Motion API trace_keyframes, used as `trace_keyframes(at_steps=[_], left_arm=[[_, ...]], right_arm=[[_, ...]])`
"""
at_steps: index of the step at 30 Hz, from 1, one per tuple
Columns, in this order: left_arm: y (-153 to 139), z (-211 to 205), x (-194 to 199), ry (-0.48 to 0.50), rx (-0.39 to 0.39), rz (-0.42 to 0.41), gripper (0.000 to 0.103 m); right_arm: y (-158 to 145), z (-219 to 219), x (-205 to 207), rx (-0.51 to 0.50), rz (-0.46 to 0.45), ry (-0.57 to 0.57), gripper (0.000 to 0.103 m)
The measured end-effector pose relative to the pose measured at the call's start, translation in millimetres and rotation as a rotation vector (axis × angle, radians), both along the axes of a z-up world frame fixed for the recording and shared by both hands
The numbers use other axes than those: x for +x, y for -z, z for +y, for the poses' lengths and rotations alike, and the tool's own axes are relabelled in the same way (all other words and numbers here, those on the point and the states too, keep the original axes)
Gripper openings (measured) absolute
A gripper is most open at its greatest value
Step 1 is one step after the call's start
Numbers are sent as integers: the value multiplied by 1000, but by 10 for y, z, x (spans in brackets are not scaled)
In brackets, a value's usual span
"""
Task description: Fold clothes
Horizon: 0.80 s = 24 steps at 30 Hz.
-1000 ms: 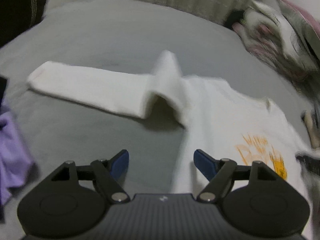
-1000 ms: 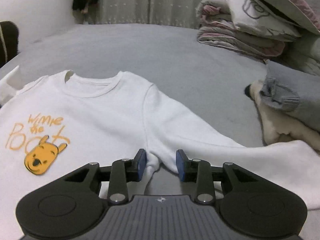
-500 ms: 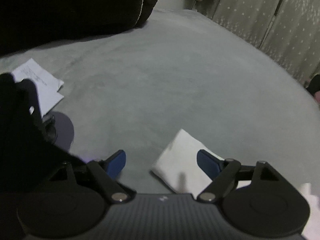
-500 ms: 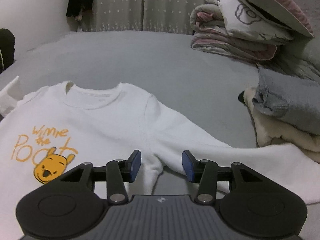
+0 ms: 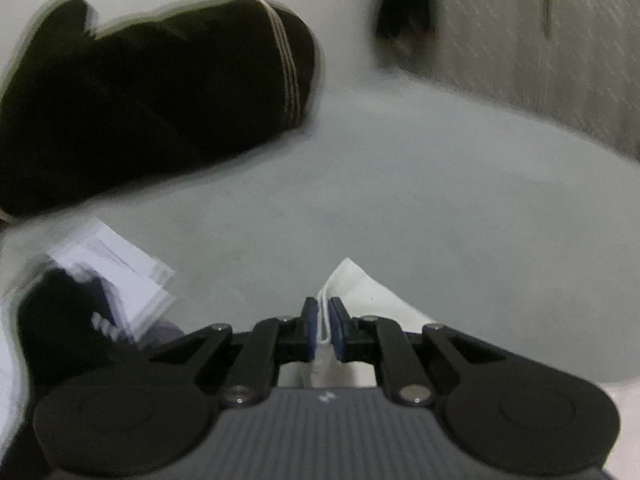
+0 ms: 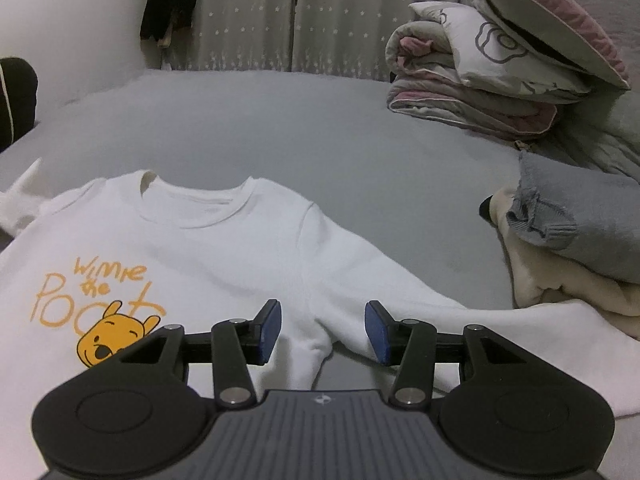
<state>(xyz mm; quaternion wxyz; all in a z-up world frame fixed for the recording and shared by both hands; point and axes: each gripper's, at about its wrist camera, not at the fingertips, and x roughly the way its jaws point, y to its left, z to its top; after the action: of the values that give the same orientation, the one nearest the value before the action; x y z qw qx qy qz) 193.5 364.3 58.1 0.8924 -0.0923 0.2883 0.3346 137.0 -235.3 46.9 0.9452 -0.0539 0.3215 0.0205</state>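
Note:
A white sweatshirt point(image 6: 224, 236) with an orange bear print lies face up on the grey bed point(image 6: 280, 120). Its right sleeve point(image 6: 500, 328) runs out to the right across the bed. My right gripper point(image 6: 320, 330) hovers open over the armpit where that sleeve meets the body, with nothing between its fingers. In the left wrist view, my left gripper point(image 5: 324, 328) is shut on the cuff end of the other white sleeve point(image 5: 360, 292), whose tip sticks out past the blue pads. That view is blurred.
A stack of folded quilts and pillows point(image 6: 500, 60) sits at the back right, with a grey garment on a cream one point(image 6: 572, 232) nearer. A dark pillow point(image 5: 140, 92) and white papers point(image 5: 120, 268) lie to the left. Curtains point(image 6: 280, 12) hang behind the bed.
My left gripper swung left to the sleeve cuff and went from open to shut on it. My right gripper opened wider over the armpit.

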Motion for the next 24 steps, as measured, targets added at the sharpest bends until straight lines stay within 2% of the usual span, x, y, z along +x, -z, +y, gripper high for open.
trace_keyframes(at_steps=[3, 6, 10, 12, 14, 15, 17, 18, 19, 21, 24], left_arm=[[-61, 305, -78, -38, -82, -70, 8], [65, 384, -30, -43, -125, -36, 8], [160, 340, -44, -50, -154, 30, 8], [68, 282, -181, -54, -169, 25, 8], [6, 235, -227, -43, -143, 18, 8], [-24, 212, -250, -37, -130, 15, 10], [-36, 167, -250, -30, -103, 33, 18], [-36, 154, -243, -23, -101, 40, 33], [-53, 161, -245, -5, -126, 30, 39], [-89, 151, -261, 36, -168, 12, 41], [-156, -59, -382, 143, -175, 1, 43]], right_arm=[[-19, -9, -8, 15, -2, -4, 47], [-9, 32, -5, 21, 8, -19, 47], [38, 73, 25, 30, 56, -40, 47], [52, 90, 32, 48, 75, -49, 47], [66, 126, 37, 61, 96, -65, 48], [75, 149, 41, 65, 108, -75, 51], [138, 211, 48, 41, 135, -86, 55], [170, 243, 47, 23, 143, -88, 56], [164, 261, 39, 14, 137, -87, 56], [99, 263, 15, 38, 125, -88, 56], [-15, 254, -57, 72, 84, -90, 56]])
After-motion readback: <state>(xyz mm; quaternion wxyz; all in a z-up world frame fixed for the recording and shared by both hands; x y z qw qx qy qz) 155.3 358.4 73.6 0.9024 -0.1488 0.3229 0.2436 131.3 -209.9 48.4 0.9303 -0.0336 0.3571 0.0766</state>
